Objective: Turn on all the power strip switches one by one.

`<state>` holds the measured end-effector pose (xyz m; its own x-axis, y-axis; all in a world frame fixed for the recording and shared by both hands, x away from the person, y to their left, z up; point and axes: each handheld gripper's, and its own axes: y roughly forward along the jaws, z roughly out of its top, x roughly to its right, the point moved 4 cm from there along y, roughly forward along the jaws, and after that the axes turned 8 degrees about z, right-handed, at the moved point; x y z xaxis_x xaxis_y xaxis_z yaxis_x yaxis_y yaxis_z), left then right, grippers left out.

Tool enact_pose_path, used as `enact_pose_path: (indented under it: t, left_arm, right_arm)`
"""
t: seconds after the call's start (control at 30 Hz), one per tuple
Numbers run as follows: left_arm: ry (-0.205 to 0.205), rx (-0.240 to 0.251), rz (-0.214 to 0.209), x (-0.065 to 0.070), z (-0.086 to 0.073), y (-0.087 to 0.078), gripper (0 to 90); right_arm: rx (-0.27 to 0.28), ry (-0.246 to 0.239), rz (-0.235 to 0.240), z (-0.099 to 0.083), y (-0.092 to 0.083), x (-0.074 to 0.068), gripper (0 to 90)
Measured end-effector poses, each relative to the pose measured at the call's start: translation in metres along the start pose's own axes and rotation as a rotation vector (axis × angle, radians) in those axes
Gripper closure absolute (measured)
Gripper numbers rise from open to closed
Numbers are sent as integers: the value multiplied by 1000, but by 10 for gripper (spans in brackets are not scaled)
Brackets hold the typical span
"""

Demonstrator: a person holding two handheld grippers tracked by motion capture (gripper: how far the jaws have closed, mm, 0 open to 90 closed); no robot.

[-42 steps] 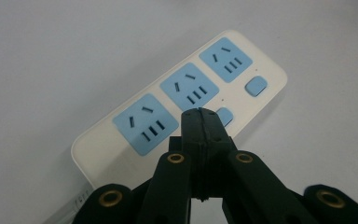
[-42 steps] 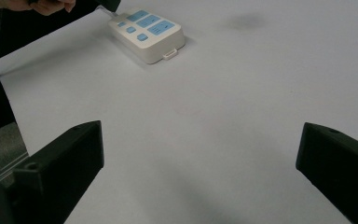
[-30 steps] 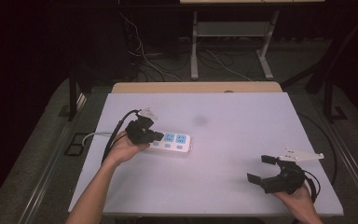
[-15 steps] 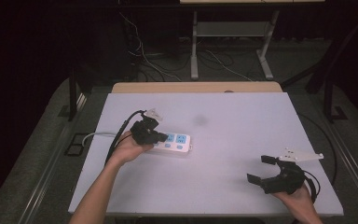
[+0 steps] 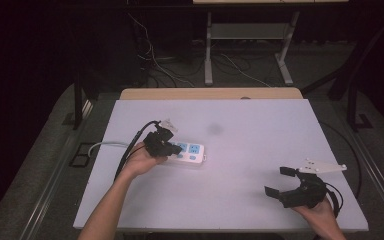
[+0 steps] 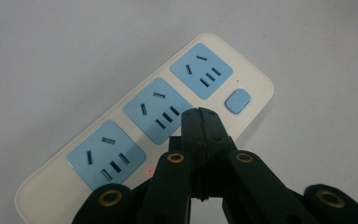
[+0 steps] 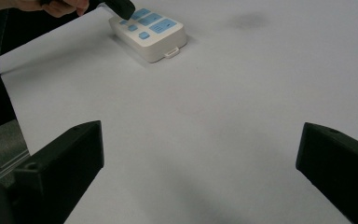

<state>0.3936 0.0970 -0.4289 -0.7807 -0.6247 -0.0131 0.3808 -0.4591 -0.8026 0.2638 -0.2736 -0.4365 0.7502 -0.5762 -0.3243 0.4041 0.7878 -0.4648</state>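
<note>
left gripper (image 6: 200,116) nudged along glossy cream power strip (image 6: 135,135), jaws pressed together | right gripper (image 5: 284,181) jaws spread

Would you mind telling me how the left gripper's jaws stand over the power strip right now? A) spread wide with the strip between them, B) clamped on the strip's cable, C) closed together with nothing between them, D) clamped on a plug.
C: in the left gripper view, the left gripper has its black jaws pressed together, empty, their tips above the middle socket of the power strip.
</note>
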Motion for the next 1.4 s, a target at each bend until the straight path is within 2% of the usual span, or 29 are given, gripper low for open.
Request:
enact_pose_path:
  t: [0.3, 0.67, 0.8, 0.97, 1.13, 1.4]
  left_arm:
    - [3, -13, -4, 1, -2, 7, 895]
    - [-23, 5, -18, 1, -5, 8, 895]
    - [-10, -1, -8, 2, -5, 8, 895]
    - [-30, 0, -30, 0, -6, 9, 896]
    - [-22, -10, -15, 1, -6, 9, 896]
    - [-60, -23, -26, 0, -6, 10, 897]
  right_arm:
    - [-1, -1, 1, 0, 0, 0, 6]
    - [0, -1, 2, 0, 0, 0, 6]
    - [-1, 0, 2, 0, 0, 0, 6]
    - [-3, -1, 2, 0, 0, 0, 6]
    - [-2, 2, 2, 0, 0, -1, 6]
    - [-2, -1, 3, 0, 0, -1, 6]
